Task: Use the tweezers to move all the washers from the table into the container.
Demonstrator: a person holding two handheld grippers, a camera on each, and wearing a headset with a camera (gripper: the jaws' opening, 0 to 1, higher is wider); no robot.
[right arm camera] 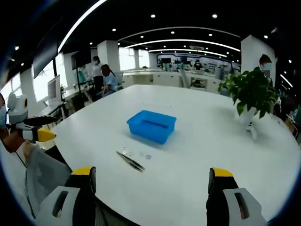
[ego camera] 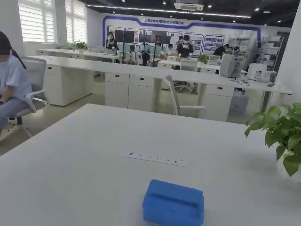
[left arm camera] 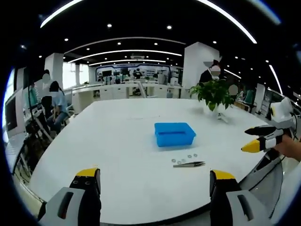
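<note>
The washers (left arm camera: 183,158) lie in a short loose row on the white surface (left arm camera: 117,141), just in front of the container (left arm camera: 174,133) on my side of it. There are a few of them, too small for me to count firmly. From my right gripper view the same row of washers (right arm camera: 135,153) sits between the tweezers (right arm camera: 130,161) and the blue container (right arm camera: 151,125). The tweezers (left arm camera: 189,164) lie flat just beside the washers, on the side nearer me, with nothing holding them.

I can make out nothing inside the open blue tray, though a washer would be hard to see at this range. In the head view the container (ego camera: 173,203) sits at the bottom edge, with a socket strip (ego camera: 157,158) set into the surface (ego camera: 70,165) beyond it and a potted plant (ego camera: 282,134) off to the right.

My left gripper (left arm camera: 154,173) hangs back off the near edge, its fingers (left arm camera: 87,175) spread wide and empty. My right gripper (right arm camera: 150,172) is the same, wide apart with nothing between the fingers (right arm camera: 217,175), and well short of the tweezers. Each shows in the other's view, held off the edge: the right gripper (left arm camera: 251,139) and the left gripper (right arm camera: 40,129).

As I judge it, the job has not begun: the tweezers are not yet picked up, and every washer I can see has to go across.
</note>
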